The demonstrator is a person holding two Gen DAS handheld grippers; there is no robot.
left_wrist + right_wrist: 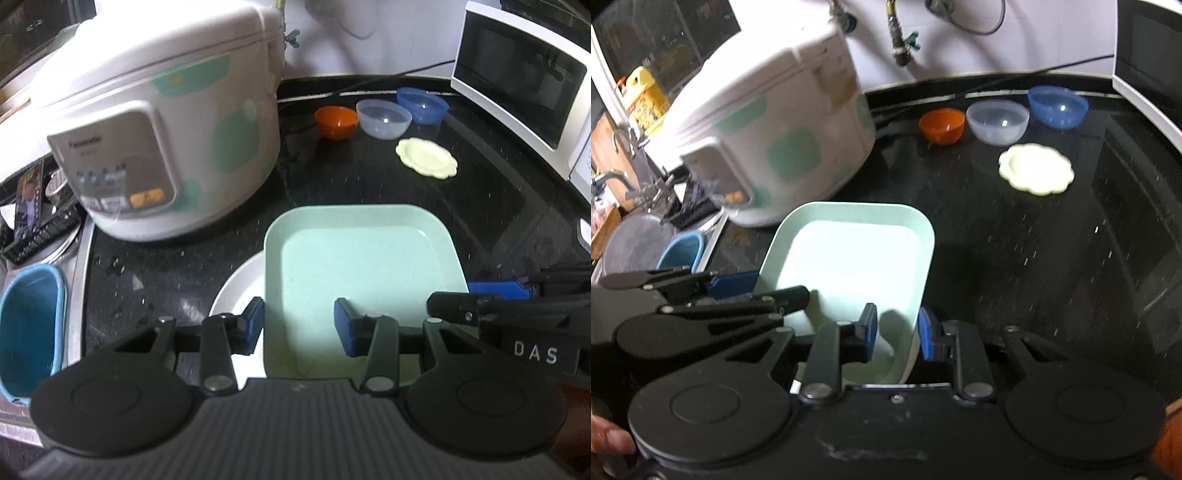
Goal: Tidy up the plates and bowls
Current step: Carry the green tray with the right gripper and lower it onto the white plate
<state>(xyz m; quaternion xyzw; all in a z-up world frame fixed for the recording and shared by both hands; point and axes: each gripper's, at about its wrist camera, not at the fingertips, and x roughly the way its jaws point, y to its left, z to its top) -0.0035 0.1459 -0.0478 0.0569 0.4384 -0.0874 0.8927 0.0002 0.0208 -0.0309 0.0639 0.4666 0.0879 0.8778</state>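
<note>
A mint green square plate (365, 258) (849, 258) lies on a white round plate (236, 291), above the black counter (491, 221). My left gripper (301, 326) is shut on its left rim, one pad outside and one inside. My right gripper (898, 334) is shut on the right rim, where a white edge shows under the green. Each gripper also shows at the side of the other view: the right gripper (476, 299), the left gripper (757, 290). At the back stand an orange bowl (337, 122) (942, 125), a clear bowl (384, 118) (997, 122) and a blue bowl (423, 105) (1058, 107), with a pale yellow scalloped plate (426, 158) (1036, 168) before them.
A big white rice cooker (155, 122) (775, 136) stands at the left. A white microwave (524, 92) (1145, 55) fills the right back corner. At the far left, by the sink, is a blue tub (29, 332) (683, 251). A cable runs along the back wall.
</note>
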